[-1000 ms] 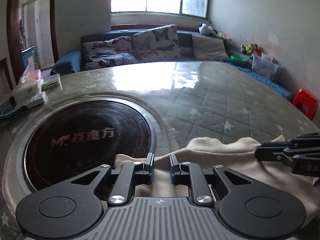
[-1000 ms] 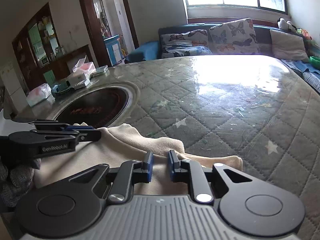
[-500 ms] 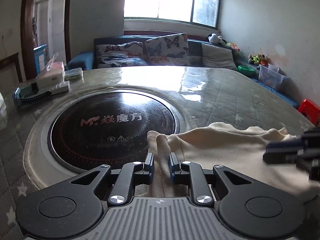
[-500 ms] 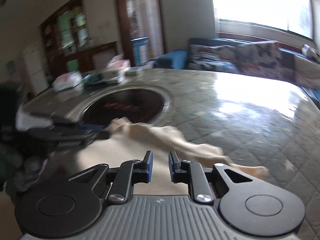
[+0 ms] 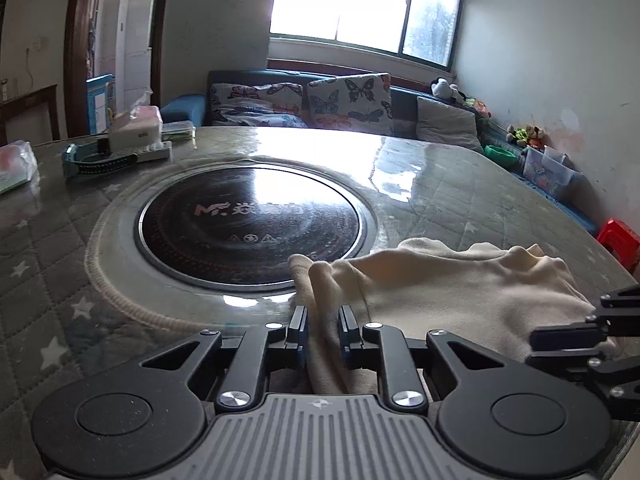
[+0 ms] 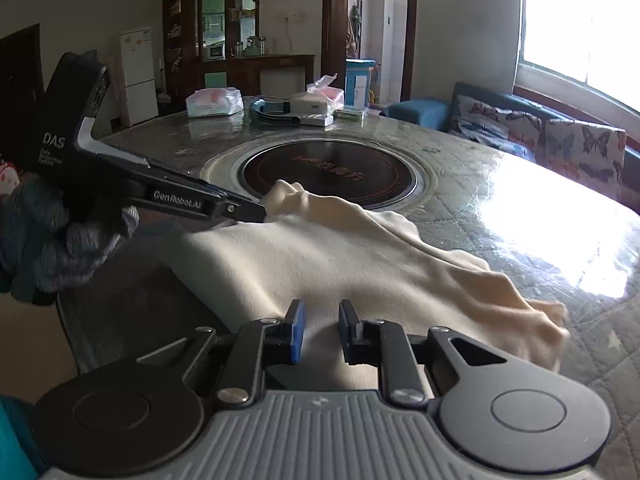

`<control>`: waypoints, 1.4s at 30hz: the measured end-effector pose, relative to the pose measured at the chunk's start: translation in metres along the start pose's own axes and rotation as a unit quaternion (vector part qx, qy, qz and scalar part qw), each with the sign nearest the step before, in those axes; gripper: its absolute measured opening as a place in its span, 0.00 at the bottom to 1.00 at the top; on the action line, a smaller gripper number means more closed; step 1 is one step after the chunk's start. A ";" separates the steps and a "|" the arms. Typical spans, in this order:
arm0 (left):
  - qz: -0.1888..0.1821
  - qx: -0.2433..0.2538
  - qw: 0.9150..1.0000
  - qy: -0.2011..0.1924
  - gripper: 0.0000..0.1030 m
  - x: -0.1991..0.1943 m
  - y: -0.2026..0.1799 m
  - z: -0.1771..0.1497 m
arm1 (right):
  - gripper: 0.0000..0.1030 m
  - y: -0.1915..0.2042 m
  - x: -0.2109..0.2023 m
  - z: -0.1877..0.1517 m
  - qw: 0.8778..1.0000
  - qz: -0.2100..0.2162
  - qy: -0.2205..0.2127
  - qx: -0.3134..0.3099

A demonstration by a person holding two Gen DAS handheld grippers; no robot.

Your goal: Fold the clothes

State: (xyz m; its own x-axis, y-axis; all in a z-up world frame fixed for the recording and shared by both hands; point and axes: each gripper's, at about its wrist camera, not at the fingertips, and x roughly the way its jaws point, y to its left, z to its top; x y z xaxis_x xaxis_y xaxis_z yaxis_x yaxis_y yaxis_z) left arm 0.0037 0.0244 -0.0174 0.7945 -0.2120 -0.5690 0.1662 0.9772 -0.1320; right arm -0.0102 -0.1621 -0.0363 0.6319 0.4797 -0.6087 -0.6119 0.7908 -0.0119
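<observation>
Figure: fold in hand, both wrist views. My left gripper (image 5: 322, 330) has its fingers narrow on a bunched fold of the cream garment (image 5: 448, 292), which runs up between them; its raised tip stands just ahead of the fingers, at the near rim of the black round hob (image 5: 248, 220).

My right gripper (image 6: 321, 334) shows a narrow gap with cloth lying under and between the fingers. I cannot tell whether the fingers pinch it.

The garment lies spread on the surface (image 6: 500, 184), slack and wrinkled beyond the right fingers. Its far edge droops to their right.

I judge an edge is being carried across in a fold. The next move calls for both held points travelling level, so the cloth lands flat.

The garment's near edge is hidden under both grippers, and its kind cannot be made out.
</observation>
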 end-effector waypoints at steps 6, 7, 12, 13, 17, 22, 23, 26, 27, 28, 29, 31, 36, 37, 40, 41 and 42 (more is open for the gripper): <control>-0.043 0.030 0.998 -0.034 0.17 -0.032 -0.019 0.000 | 0.18 -0.004 -0.024 -0.006 0.999 -0.014 -0.013 0.030; -0.057 0.048 0.997 -0.036 0.18 -0.036 -0.027 -0.003 | 0.18 -0.003 -0.024 -0.004 1.000 -0.014 -0.016 0.023; -0.089 0.088 0.992 -0.025 0.17 -0.039 -0.044 -0.021 | 0.18 0.008 -0.016 0.005 0.999 -0.002 -0.034 0.010; -0.089 0.090 0.992 -0.024 0.17 -0.038 -0.044 -0.022 | 0.18 0.011 -0.012 0.006 0.999 0.004 -0.035 0.011; -0.088 0.095 0.991 -0.021 0.18 -0.035 -0.043 -0.029 | 0.18 0.023 0.004 0.003 1.000 0.009 -0.023 -0.005; -0.087 0.102 0.991 -0.016 0.18 -0.031 -0.043 -0.037 | 0.18 0.027 0.003 -0.003 1.000 0.002 -0.021 -0.015; -0.087 0.103 0.991 -0.015 0.18 -0.030 -0.043 -0.038 | 0.18 0.027 0.001 -0.002 1.000 0.001 -0.022 -0.016; -0.087 0.103 0.991 -0.014 0.18 -0.029 -0.042 -0.039 | 0.18 0.023 -0.007 -0.004 1.000 -0.006 -0.025 -0.012; -0.088 0.103 0.991 -0.014 0.18 -0.029 -0.042 -0.039 | 0.18 0.021 -0.008 -0.005 1.000 -0.009 -0.025 -0.008; -0.088 0.102 0.991 -0.014 0.18 -0.029 -0.041 -0.039 | 0.18 0.018 -0.012 -0.007 1.000 -0.013 -0.026 -0.001; -0.088 0.102 0.991 -0.014 0.18 -0.029 -0.041 -0.039 | 0.18 0.012 -0.017 -0.009 0.999 -0.024 -0.028 0.010; -0.089 0.101 0.991 -0.014 0.18 -0.029 -0.041 -0.039 | 0.19 0.001 -0.025 -0.013 0.998 -0.038 -0.031 0.033; -0.091 0.095 0.991 -0.011 0.18 -0.028 -0.039 -0.035 | 0.20 -0.026 -0.040 -0.028 0.993 -0.084 -0.024 0.078; -0.092 0.093 0.991 -0.010 0.18 -0.028 -0.038 -0.034 | 0.20 -0.034 -0.042 -0.032 0.991 -0.094 -0.021 0.091; -0.094 0.088 0.992 -0.007 0.18 -0.027 -0.037 -0.029 | 0.20 -0.049 -0.046 -0.030 0.988 -0.104 -0.025 0.111; -0.095 0.086 0.992 -0.005 0.19 -0.026 -0.037 -0.027 | 0.20 -0.053 -0.045 -0.027 0.988 -0.105 -0.027 0.111; -0.095 0.084 0.992 -0.004 0.19 -0.026 -0.036 -0.025 | 0.20 -0.057 -0.043 -0.024 0.988 -0.106 -0.031 0.112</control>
State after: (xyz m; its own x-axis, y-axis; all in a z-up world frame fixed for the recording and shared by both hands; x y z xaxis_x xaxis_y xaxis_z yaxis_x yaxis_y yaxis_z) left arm -0.0376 -0.0056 -0.0186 0.7441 -0.3938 -0.5396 0.4082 0.9075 -0.0993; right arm -0.0141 -0.2366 -0.0282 0.7664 0.3120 -0.5615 -0.3477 0.9365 0.0459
